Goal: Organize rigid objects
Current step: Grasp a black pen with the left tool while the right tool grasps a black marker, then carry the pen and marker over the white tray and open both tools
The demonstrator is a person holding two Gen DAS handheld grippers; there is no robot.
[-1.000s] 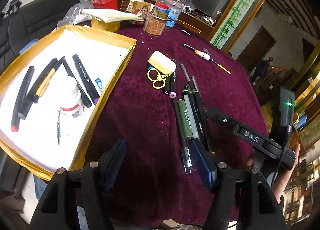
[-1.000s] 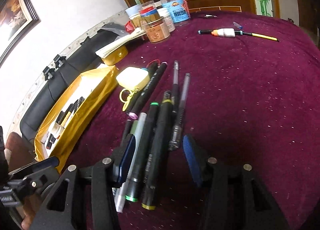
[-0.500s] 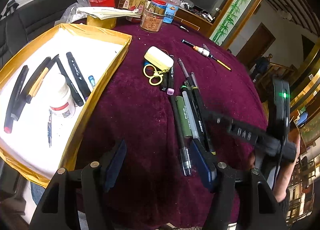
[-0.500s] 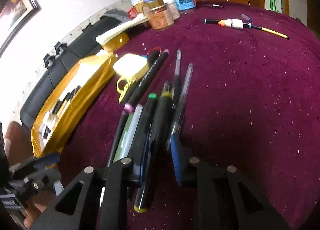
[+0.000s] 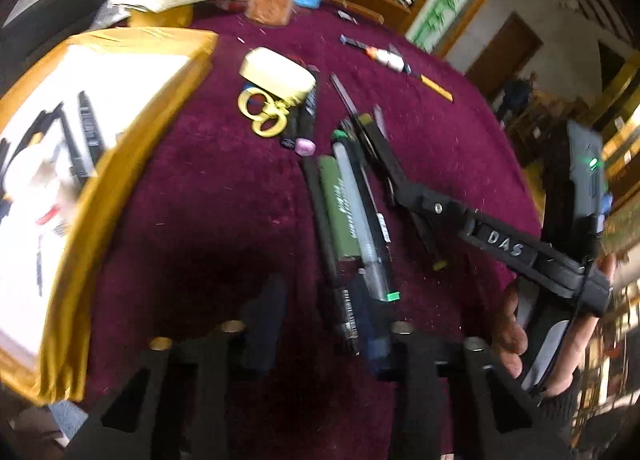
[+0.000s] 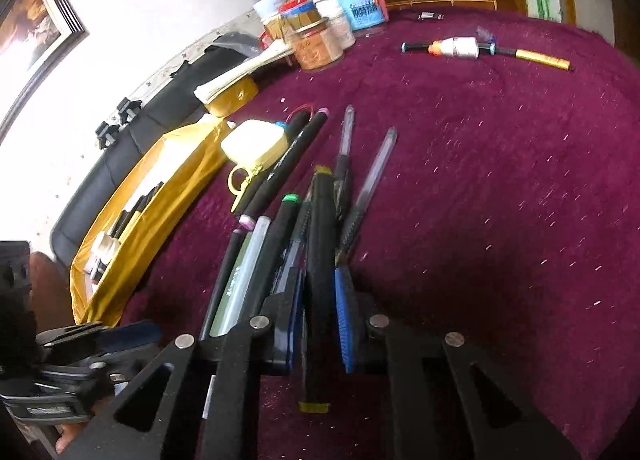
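Note:
A row of pens and markers (image 5: 352, 216) lies on the maroon tablecloth. My right gripper (image 6: 320, 320) is shut on a black marker with yellow ends (image 6: 320, 260), its jaws still closing. That gripper (image 5: 400, 180) reaches in from the right in the left wrist view. My left gripper (image 5: 318, 332) hangs low over the near end of the row, jaws closing. A thin black pen (image 5: 344, 308) lies between its pads, which stand wider than the pen. The gold tray (image 5: 120, 164) on the left holds several pens and a white bottle.
Yellow scissors (image 5: 264, 116) and a pale yellow case (image 5: 280, 72) lie beyond the pens. A white and orange pen (image 6: 460, 47) lies far out. Jars (image 6: 320, 44) and a paper stack crowd the back edge. A person's hand (image 5: 508, 332) holds the right gripper.
My left gripper moved forward and down over the pens' near ends and its jaws narrowed. My right gripper's jaws closed from wide apart onto the black marker.

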